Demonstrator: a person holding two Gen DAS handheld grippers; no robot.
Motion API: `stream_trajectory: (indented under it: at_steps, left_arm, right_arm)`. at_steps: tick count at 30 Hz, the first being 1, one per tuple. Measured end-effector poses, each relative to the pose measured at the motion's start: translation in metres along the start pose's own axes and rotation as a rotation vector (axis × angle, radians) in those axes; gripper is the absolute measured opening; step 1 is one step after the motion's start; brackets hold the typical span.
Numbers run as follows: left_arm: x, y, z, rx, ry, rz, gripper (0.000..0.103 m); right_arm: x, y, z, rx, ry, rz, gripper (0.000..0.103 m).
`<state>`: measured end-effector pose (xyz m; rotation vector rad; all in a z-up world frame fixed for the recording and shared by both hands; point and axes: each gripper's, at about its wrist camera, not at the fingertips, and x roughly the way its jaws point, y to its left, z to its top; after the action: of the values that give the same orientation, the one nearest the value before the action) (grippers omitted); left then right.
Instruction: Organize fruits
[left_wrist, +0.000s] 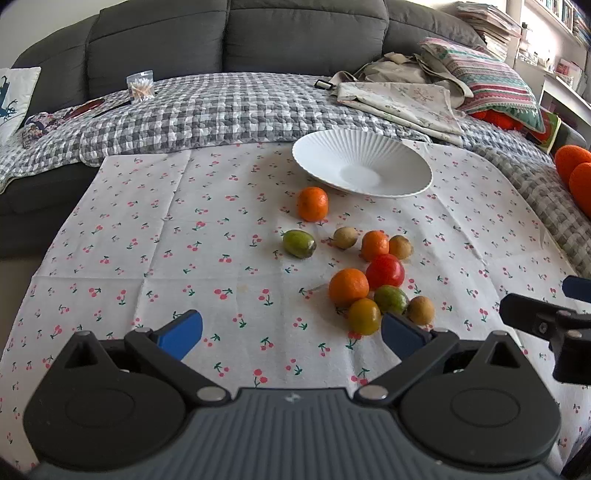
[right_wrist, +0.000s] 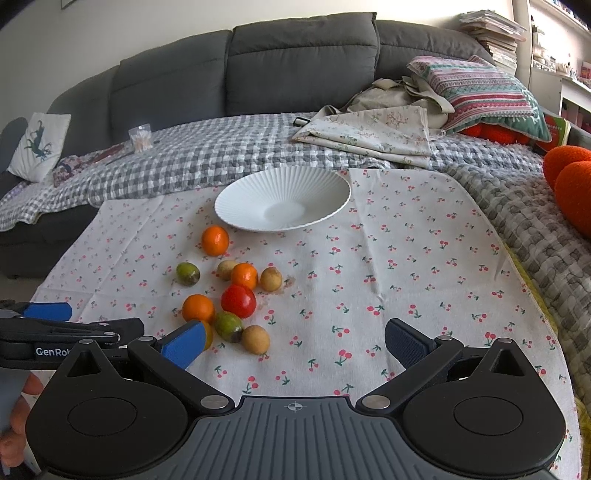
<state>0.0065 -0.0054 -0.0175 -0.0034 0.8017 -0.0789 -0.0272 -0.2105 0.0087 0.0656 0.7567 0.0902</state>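
Left wrist view: your left claw (left_wrist: 291, 334) is spread wide, nothing between its blue pads, nothing touched. Right wrist view: your right claw (right_wrist: 295, 341) stands just as wide and just as bare.

Progress, as I judge it: nothing sorted yet. The white ribbed bowl (left_wrist: 364, 168) sits beyond both claws on the cherry-print cloth (left_wrist: 147, 240), and no fruit lies in it. All the fruit is loose on the cloth, between the claws and the bowl.

Fruit, placed from your left claw:
- Nearest, just ahead of its right pad: a yellow-orange fruit (left_wrist: 364, 315), a green fruit (left_wrist: 390, 299) and a brown one (left_wrist: 421, 309), bunched and touching or close to it.
- Behind those: an orange (left_wrist: 348, 287) against a red tomato-like fruit (left_wrist: 385, 270).
- Further on: a small orange (left_wrist: 374, 244) between two brown fruits (left_wrist: 345, 237).
- Off to the left of that group, apart: a lone green fruit (left_wrist: 299, 243).
- Furthest, near the bowl's rim: a single orange (left_wrist: 312, 203).

From your right claw the whole scatter lies ahead and left; its left pad overlaps the yellow-orange fruit in view, but contact cannot be told.

Left to do, by my reckoning: every piece wants picking up and setting in the bowl, assuming the bowl is the destination. Round fruit on soft cloth may roll when nudged; the bunched ones leave little room for a pad.
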Motion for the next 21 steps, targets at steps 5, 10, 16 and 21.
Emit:
stream_trajectory:
  at_steps: [5, 10, 16, 21]
  left_arm:
    - [0.000, -0.001, 0.000, 0.003, 0.000, -0.001, 0.102]
    - [0.000, -0.001, 0.001, 0.006, 0.000, -0.002, 0.102]
    - [0.003, -0.001, 0.001, 0.019, 0.004, -0.005, 0.102]
    - [0.010, 0.000, 0.003, 0.038, 0.021, -0.030, 0.102]
  right_arm:
    - [0.001, -0.001, 0.000, 0.000, 0.001, 0.001, 0.103]
    - [0.001, 0.000, 0.000, -0.001, 0.001, 0.001, 0.103]
    - [0.004, -0.007, 0.006, 0.028, 0.003, 0.024, 0.103]
    - [0.017, -0.020, 0.020, 0.093, 0.026, 0.073, 0.103]
